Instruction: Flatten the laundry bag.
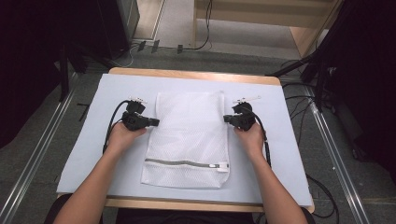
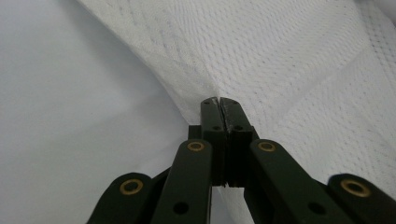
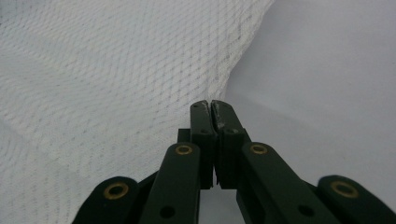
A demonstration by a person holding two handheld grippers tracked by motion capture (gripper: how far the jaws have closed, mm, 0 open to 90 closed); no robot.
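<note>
While mesh laundry bag (image 1: 187, 140) lies flat on tabletop (image 1: 84, 140), left gripper (image 2: 218, 101) and right gripper (image 3: 209, 103) jaws clamp opposite side edges (likely for even lift or fold).

White mesh bag (image 1: 187, 137) flat on the pale table cover (image 1: 84, 144), grey zipper (image 1: 180, 163) near its closer end, left gripper (image 1: 154, 122) at the bag's left edge, right gripper (image 1: 227, 119) at its right edge, forearms either side of the bag.
</note>
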